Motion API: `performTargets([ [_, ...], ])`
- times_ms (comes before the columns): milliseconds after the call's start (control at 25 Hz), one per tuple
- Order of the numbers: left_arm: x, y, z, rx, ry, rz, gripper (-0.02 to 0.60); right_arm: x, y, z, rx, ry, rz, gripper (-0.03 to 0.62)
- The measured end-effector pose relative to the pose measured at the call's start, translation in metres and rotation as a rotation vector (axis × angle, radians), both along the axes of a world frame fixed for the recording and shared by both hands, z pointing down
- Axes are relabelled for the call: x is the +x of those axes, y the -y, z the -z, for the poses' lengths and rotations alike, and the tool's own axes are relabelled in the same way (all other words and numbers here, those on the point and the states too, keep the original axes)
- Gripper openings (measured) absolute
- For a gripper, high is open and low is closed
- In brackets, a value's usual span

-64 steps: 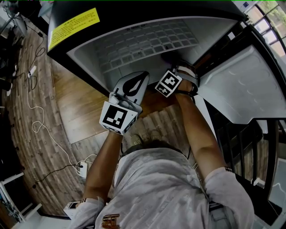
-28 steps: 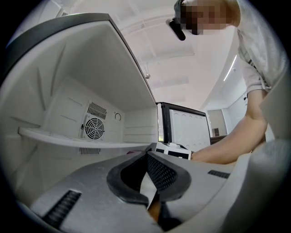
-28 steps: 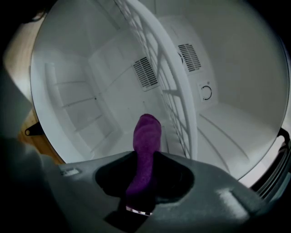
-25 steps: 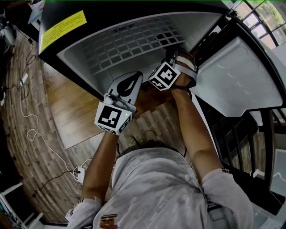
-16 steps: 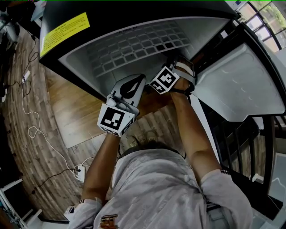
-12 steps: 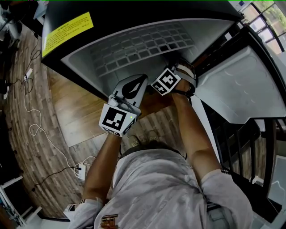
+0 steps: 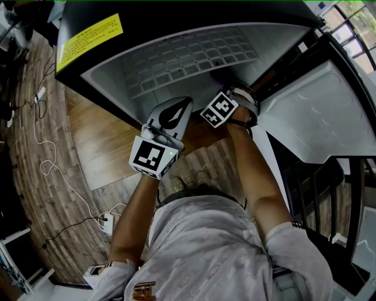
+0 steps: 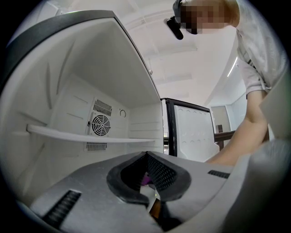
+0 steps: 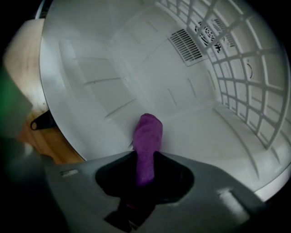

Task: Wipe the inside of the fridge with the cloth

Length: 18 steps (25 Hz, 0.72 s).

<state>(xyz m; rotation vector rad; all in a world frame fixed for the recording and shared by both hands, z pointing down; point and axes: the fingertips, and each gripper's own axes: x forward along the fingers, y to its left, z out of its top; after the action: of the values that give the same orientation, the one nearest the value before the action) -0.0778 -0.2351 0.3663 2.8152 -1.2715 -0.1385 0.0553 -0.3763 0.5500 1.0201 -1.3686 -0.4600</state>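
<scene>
**Fridge** (image 7: 176, 17): black casing, white inside, door (image 7: 317, 111) swung open at the right. There is a yellow label (image 7: 91, 38) on the casing's top left corner. A white wire shelf (image 7: 188, 59) spans the inside. The left gripper view shows a round fan grille (image 8: 101, 124) on the back wall above a white shelf (image 8: 91, 135).

**Right gripper** (image 7: 226, 94): reaches into the fridge at its right edge, next to the door. Its jaws (image 9: 145, 157) are clamped tight on the cloth.

**Cloth** (image 9: 148, 136): purple, bunched into a narrow roll that sticks out forward between the right gripper's jaws. Its free end is at the white inner wall, below the wire shelf (image 9: 245, 82). Whether it presses on the wall cannot be told.

**Left gripper** (image 7: 179, 109): held at the fridge's front edge, left of the right gripper. Its jaw tips (image 8: 146, 157) meet and grip nothing. A small purple patch shows in the hollow behind them.

**Floor** (image 7: 100, 141): wood planks, with white cables (image 7: 47, 159) trailing along its left edge.
</scene>
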Motion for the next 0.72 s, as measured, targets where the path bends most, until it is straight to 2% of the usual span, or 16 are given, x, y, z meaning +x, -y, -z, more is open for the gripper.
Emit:
performTargets([
  [240,0.006,-0.005,0.006,0.017,0.001,-0.008,0.0,-0.002,-0.018,0.007,0.003,0.007,0.017,0.11],
  [720,0.019,-0.02,0.019,0.047,-0.013,-0.023,0.0,-0.011,-0.05,0.085,0.17,0.034,0.069,0.11],
])
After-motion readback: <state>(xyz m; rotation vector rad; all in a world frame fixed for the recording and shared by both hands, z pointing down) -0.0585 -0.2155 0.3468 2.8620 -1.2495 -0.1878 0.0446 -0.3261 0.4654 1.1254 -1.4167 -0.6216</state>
